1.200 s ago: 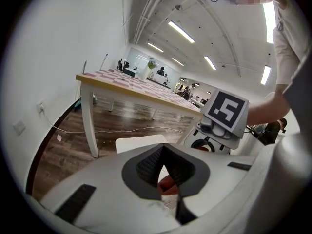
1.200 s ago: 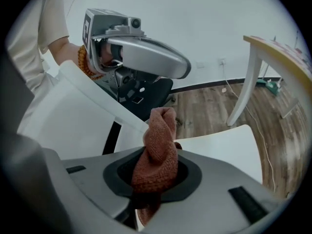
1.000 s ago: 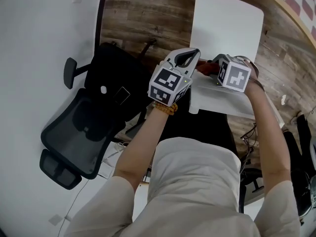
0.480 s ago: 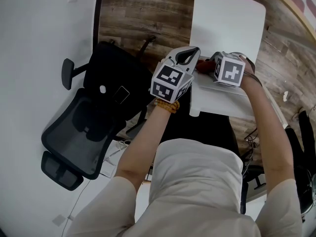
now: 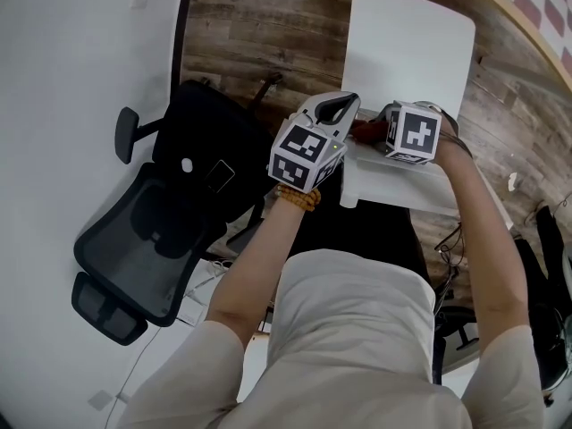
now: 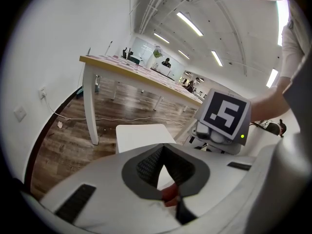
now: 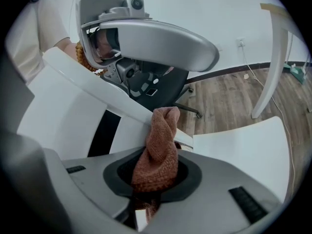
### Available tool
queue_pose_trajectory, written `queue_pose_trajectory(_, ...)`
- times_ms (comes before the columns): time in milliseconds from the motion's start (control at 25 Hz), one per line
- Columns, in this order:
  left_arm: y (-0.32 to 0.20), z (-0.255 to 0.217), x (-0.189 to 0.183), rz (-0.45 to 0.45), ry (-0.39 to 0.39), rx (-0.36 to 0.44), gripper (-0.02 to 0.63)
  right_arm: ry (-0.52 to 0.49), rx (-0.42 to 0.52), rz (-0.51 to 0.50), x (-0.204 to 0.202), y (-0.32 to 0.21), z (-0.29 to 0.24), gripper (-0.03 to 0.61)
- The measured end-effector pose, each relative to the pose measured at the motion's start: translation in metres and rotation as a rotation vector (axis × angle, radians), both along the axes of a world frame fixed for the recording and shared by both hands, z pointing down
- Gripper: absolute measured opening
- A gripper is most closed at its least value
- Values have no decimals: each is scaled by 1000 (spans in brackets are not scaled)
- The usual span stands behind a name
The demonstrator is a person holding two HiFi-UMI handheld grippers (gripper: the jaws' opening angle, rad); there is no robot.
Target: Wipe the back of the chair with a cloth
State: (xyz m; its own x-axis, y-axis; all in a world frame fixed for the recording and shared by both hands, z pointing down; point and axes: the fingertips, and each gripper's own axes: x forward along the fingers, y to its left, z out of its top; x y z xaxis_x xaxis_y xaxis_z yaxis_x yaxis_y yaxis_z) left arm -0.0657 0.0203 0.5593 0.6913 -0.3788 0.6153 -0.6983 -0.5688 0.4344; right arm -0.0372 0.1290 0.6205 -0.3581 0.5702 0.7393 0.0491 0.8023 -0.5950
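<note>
A white chair (image 5: 413, 47) fills the middle of the head view on a wood-plank floor (image 5: 259, 34), its seat pointing away from the person and its backrest (image 5: 393, 186) nearest to them, which puts the top of the back within reach of both arms. A black office chair (image 5: 152, 239) stands to the left by the wall, apart from the white one and no part of the job. The person leans over the backrest with a tool in each hand. The left hand-held gripper (image 5: 344, 104) hovers just beside the chair's left upper corner with its jaws drawn together and nothing clamped. A sliver of red shows through the narrow gap between them in the left gripper view, apparently cloth lying beyond the jaws. This tool looks to be waiting alongside, not working. The right hand-held gripper (image 5: 386, 125) is clamped on a rust-coloured cloth (image 7: 158, 150), a bunched strip of knitted fabric that runs forward out of the jaws. Its free end lies against the upper edge of the backrest, so the fabric, not the jaws, meets the white surface. By the look of it, wiping is under way at the top of the back.
</note>
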Motion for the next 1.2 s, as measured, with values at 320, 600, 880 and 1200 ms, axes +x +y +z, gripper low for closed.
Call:
queue_pose_trajectory(320,-3,-26,-2,-1,9,15,12,-58,-63,-5,-2,3,-44,89)
queue_pose_trajectory(600,-5,-55,4,9,20,48,12,-96,-92,-18,-2,8,-82,89)
queue_pose_trajectory(880,-9,-76,0,-10,4,72,12,-101,-85,-36,0,9,-111,89)
queue_pose_trajectory(1200,-19,-110,3,-24,5,127,12,-136,-113,-32,5,12,-158,89)
